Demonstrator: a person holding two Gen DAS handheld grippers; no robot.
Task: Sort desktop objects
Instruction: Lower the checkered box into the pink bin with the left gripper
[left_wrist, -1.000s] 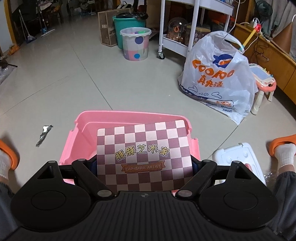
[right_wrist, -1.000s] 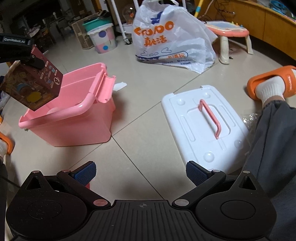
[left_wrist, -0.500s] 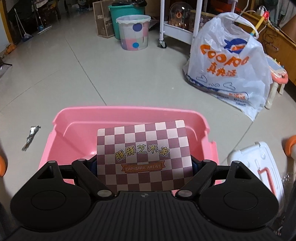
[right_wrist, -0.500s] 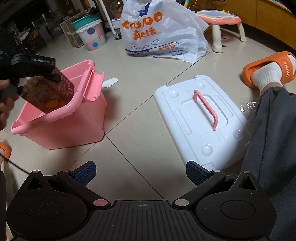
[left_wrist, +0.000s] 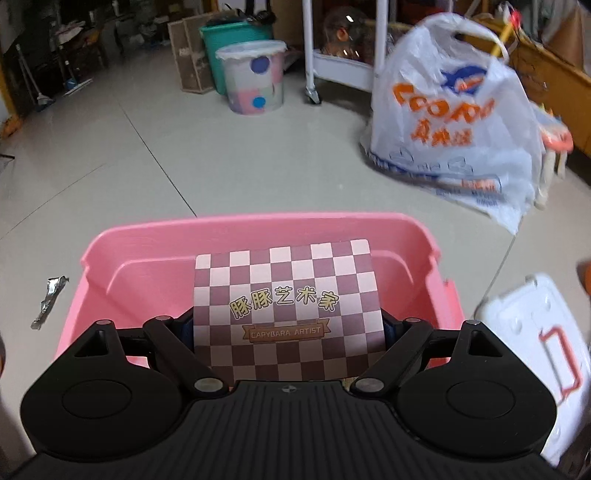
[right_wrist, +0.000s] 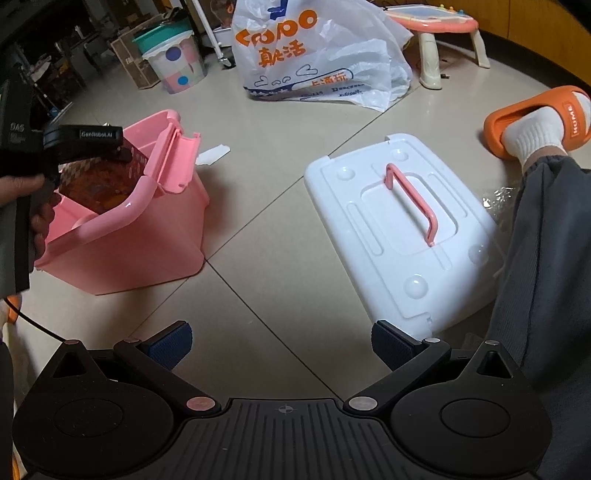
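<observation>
My left gripper (left_wrist: 288, 328) is shut on a checkered "Capybara Artist" box (left_wrist: 288, 295) and holds it partly down inside the open pink bin (left_wrist: 155, 236). In the right wrist view the box (right_wrist: 99, 181) sits below the rim of the pink bin (right_wrist: 122, 240), under the left gripper (right_wrist: 83, 144). My right gripper (right_wrist: 280, 345) is open and empty, low over the floor tiles, in front of the bin and the white lid (right_wrist: 399, 229) with a pink handle.
A white shopping bag (left_wrist: 454, 122) stands beyond the bin. A spotted bucket (left_wrist: 255, 81), a green bucket and a white cart stand further back. A foil scrap (left_wrist: 48, 299) lies left of the bin. A foot in an orange slipper (right_wrist: 535, 114) and a grey trouser leg are at right.
My left gripper has lowered the checkered box from above the pink bin down into it. My right gripper has stayed open and drifted slightly.
</observation>
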